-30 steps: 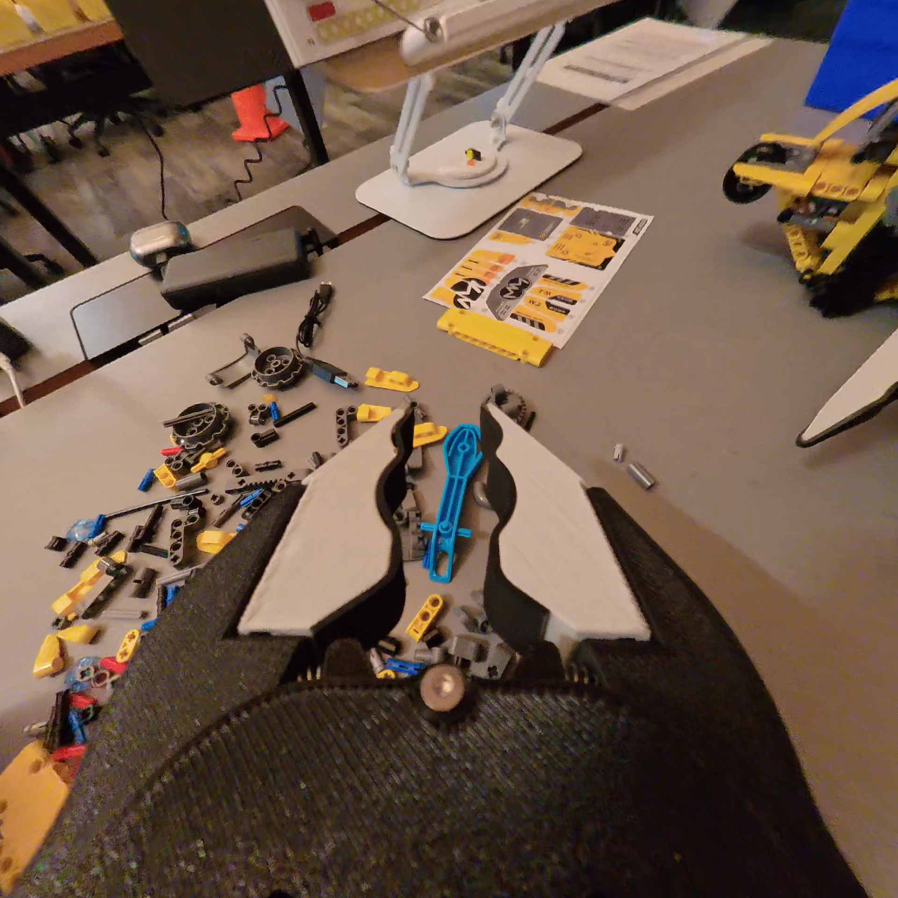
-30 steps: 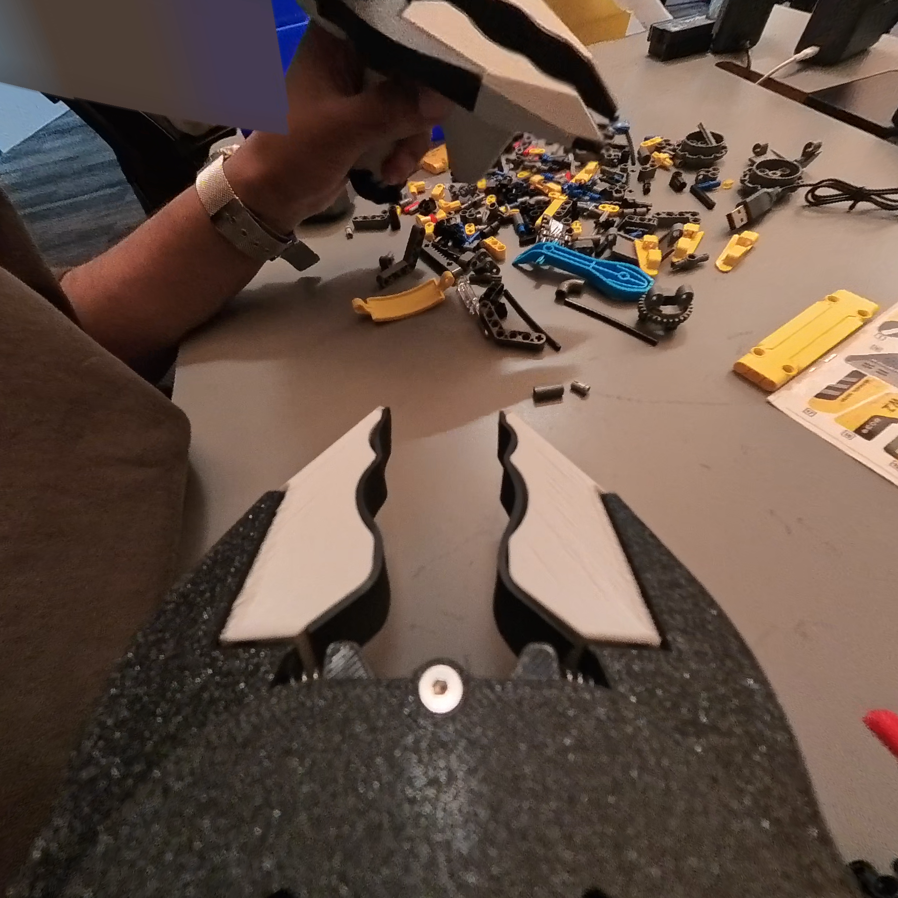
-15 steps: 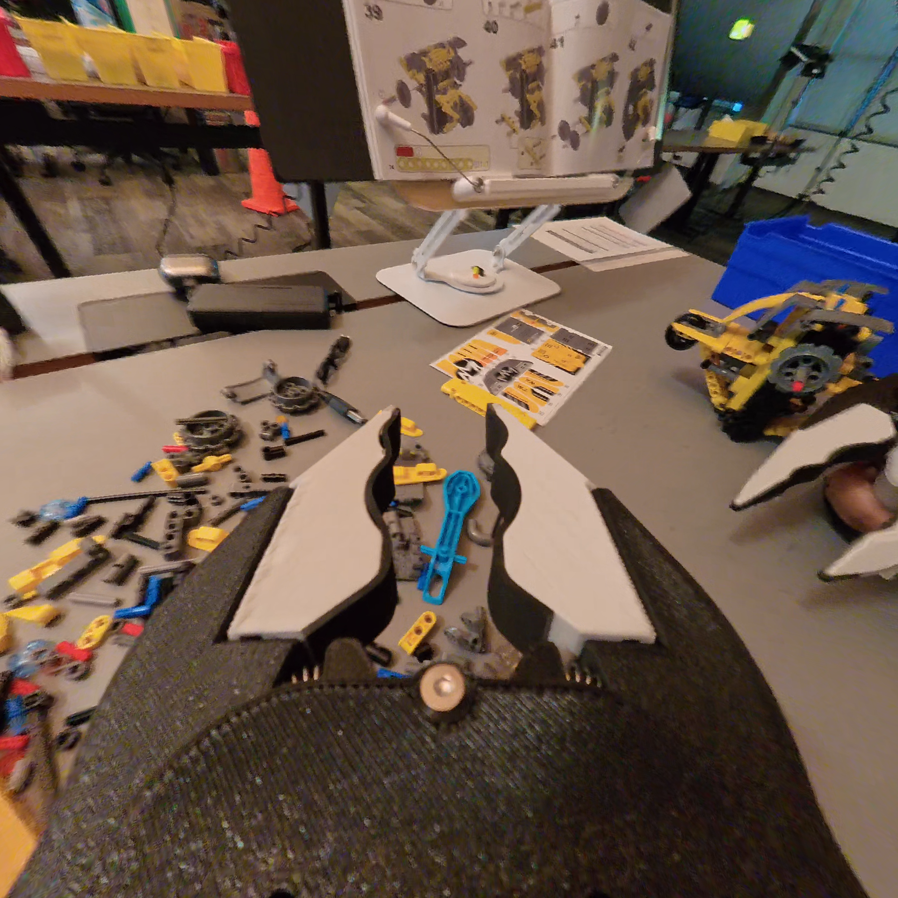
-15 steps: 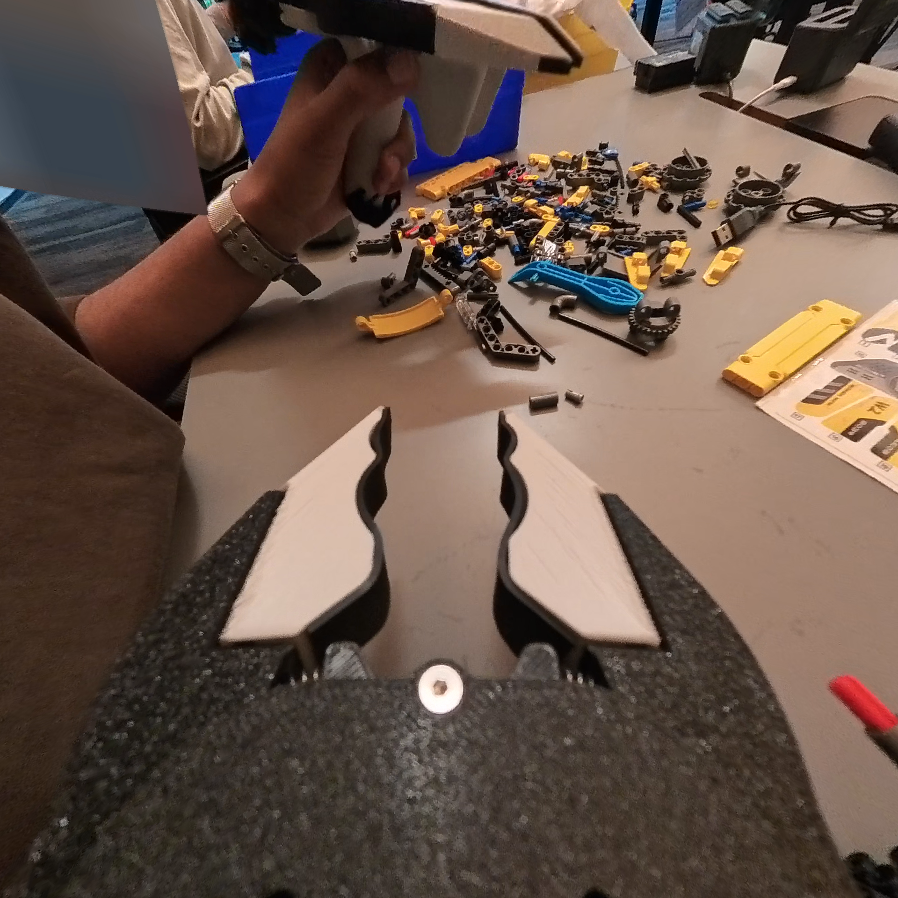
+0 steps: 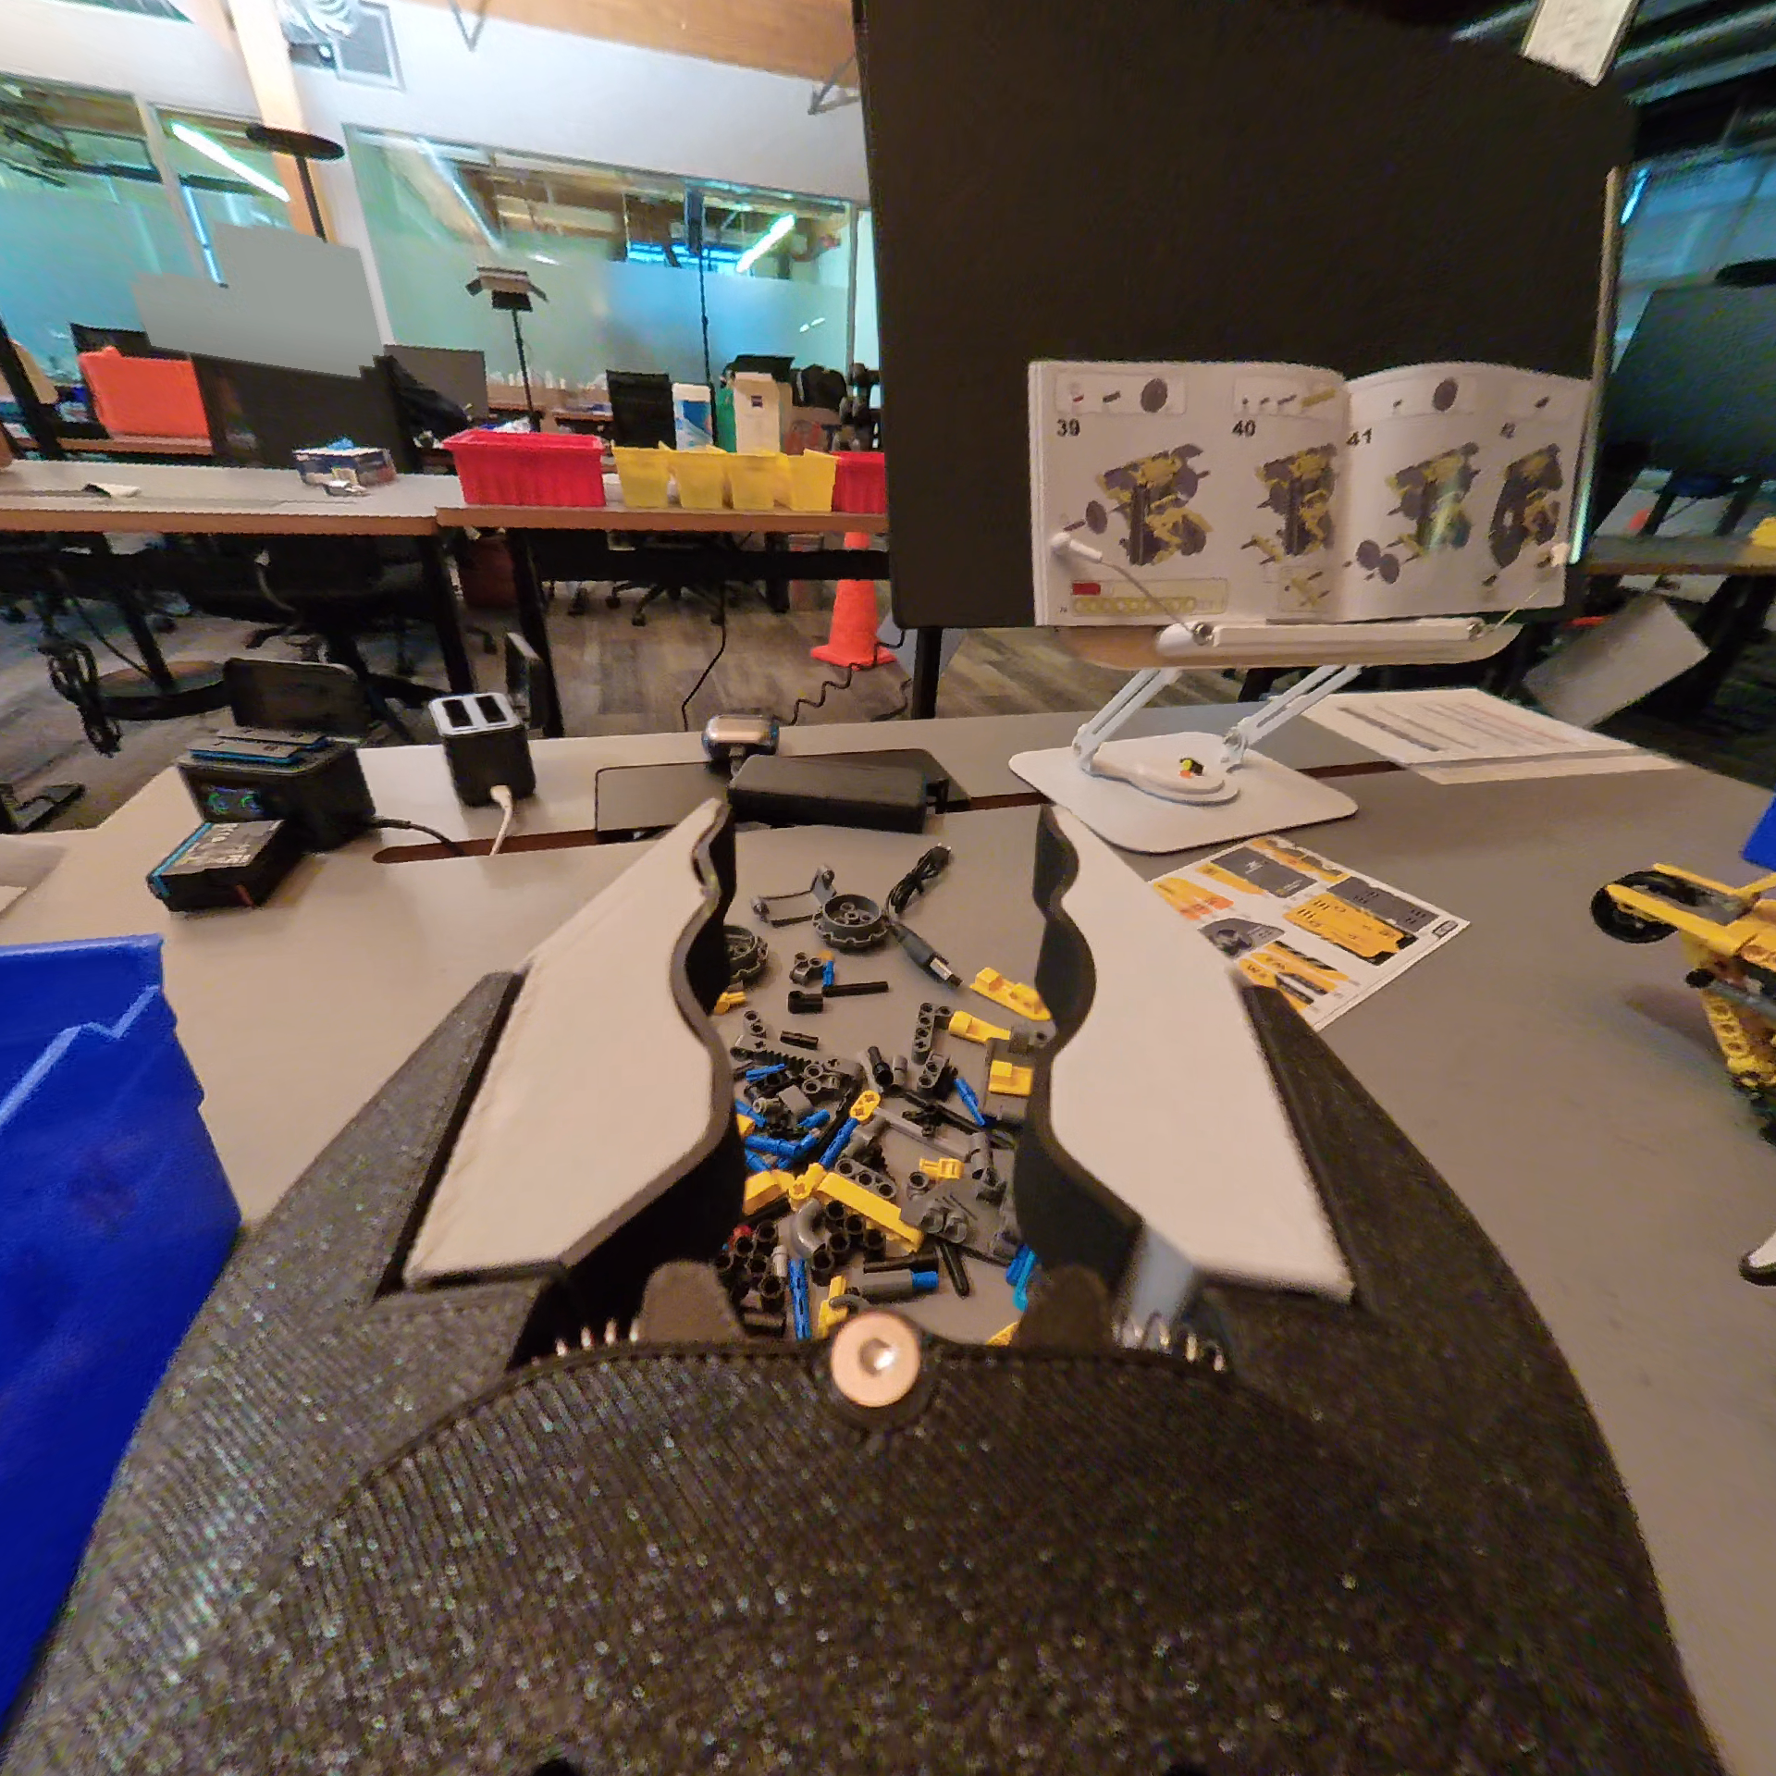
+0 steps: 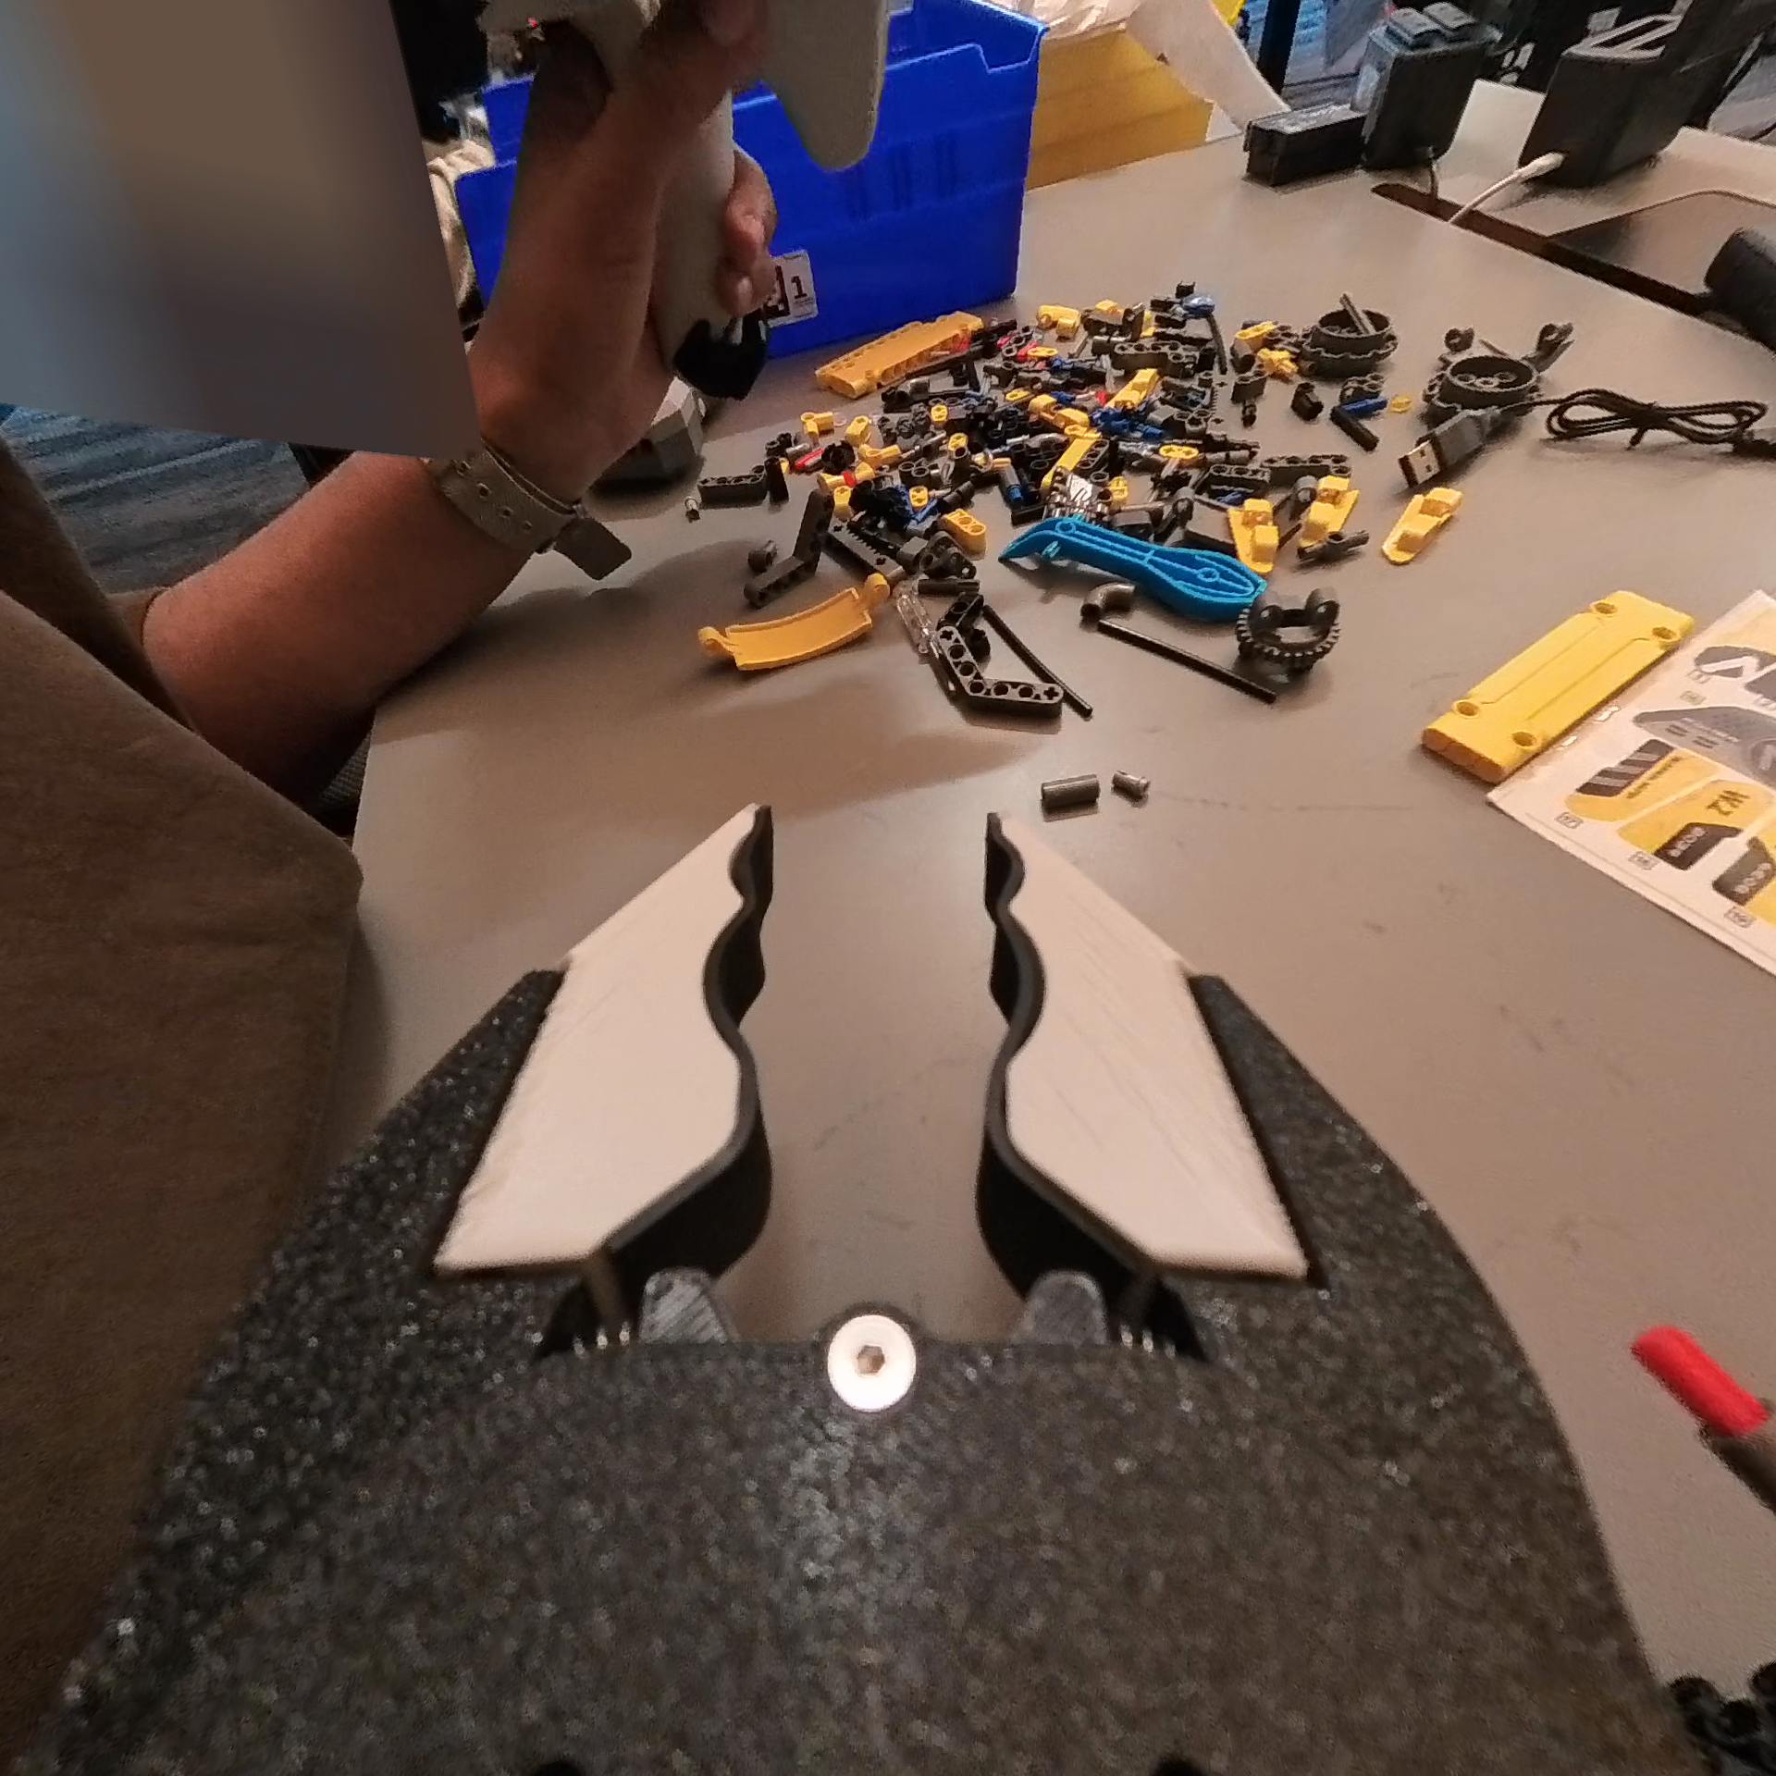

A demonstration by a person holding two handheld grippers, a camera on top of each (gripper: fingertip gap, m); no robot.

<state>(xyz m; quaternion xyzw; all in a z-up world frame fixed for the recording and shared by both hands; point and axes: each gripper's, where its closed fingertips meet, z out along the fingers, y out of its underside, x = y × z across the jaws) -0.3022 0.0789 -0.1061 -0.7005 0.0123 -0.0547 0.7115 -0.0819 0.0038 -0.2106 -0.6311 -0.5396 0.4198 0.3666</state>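
Note:
My left gripper (image 5: 879, 826) is open and empty, raised above a pile of small yellow, black and blue building-set parts (image 5: 865, 1134) on the grey table (image 5: 317, 971). In the right wrist view the same pile (image 6: 1076, 461) lies ahead, with a long blue part (image 6: 1134, 567) at its near edge. A hand (image 6: 615, 250) holds the left gripper's handle high above the pile. My right gripper (image 6: 876, 836) is open and empty, low over bare table, a little short of two small grey pins (image 6: 1091, 790).
A blue bin (image 5: 86, 1201) stands at the left (image 6: 894, 192). An open instruction booklet (image 5: 1297, 490) rests on a white stand (image 5: 1182, 788). A sticker sheet (image 5: 1307, 913), a yellow panel (image 6: 1557, 682), a half-built yellow model (image 5: 1711, 961), a USB cable (image 6: 1557, 432) and chargers (image 5: 269, 788) lie around. There is about 25 cm between the tips of the two grippers.
The left gripper has risen and tilted up, moving left over the pile, and its jaws stand wider. The right gripper has stayed in place.

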